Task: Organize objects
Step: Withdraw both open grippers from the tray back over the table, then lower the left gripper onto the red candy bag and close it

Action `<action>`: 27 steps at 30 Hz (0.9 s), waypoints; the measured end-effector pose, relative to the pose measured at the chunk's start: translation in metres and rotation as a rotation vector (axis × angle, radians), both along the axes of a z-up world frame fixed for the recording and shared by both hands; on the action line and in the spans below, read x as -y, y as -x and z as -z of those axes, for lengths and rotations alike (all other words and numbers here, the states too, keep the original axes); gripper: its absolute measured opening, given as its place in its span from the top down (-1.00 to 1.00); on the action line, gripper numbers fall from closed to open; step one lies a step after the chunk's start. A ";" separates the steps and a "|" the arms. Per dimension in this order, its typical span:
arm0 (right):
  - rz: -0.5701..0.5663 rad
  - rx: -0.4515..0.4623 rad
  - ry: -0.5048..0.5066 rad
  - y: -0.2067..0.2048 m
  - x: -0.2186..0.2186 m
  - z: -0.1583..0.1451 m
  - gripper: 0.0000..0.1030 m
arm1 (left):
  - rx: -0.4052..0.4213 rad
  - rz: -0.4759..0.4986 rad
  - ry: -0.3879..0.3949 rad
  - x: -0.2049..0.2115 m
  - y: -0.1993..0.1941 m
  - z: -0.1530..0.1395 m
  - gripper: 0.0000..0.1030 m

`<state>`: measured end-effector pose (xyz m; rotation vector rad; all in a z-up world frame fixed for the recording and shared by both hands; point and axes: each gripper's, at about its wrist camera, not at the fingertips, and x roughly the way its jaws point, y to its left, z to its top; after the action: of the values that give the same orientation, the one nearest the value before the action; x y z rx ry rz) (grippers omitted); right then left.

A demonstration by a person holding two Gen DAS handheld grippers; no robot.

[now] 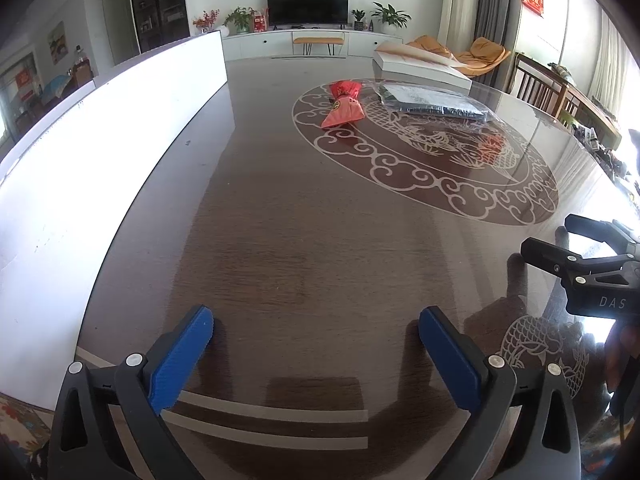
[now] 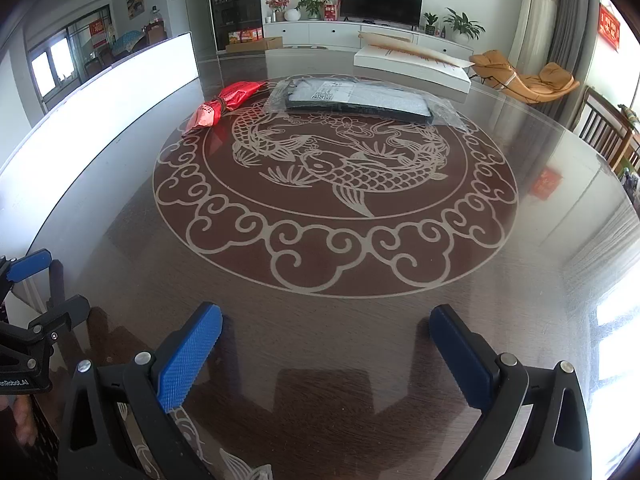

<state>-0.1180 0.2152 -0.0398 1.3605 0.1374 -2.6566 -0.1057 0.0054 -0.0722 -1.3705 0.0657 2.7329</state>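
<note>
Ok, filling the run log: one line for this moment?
left gripper open | right gripper open | red packet, bagged item untouched on table

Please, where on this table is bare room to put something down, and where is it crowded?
The near half of the table is bare, from both open grippers up to the fish medallion. The far side is crowded: the red packet, the clear-bagged dark item and the white box lie close together.

Table (image 2: pixel 320 340): dark wood grain, glossy, reflective. Far packet (image 2: pixel 352 98): clear crinkled plastic wrap. Red bag (image 2: pixel 224 106): shiny. Gripper pads (image 2: pixel 190 356): blue, knurled.
</note>
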 end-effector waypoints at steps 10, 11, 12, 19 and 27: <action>0.000 0.000 0.000 0.000 0.000 0.000 -1.00 | 0.005 -0.003 -0.001 0.001 0.000 -0.001 -1.00; 0.000 0.000 0.000 0.000 0.000 0.000 -1.00 | 0.011 -0.010 0.001 0.000 0.000 -0.001 -1.00; 0.000 0.000 0.000 0.000 0.000 0.000 -1.00 | 0.020 -0.021 0.002 -0.001 0.001 -0.001 -1.00; 0.000 0.000 0.000 0.000 0.000 0.000 -1.00 | 0.051 -0.030 0.007 -0.007 0.004 -0.002 -1.00; 0.000 0.000 0.000 0.000 0.000 0.000 -1.00 | 0.055 0.037 0.006 -0.007 0.000 -0.003 -1.00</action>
<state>-0.1176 0.2155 -0.0397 1.3604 0.1376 -2.6568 -0.1055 0.0123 -0.0697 -1.4306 0.0946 2.6650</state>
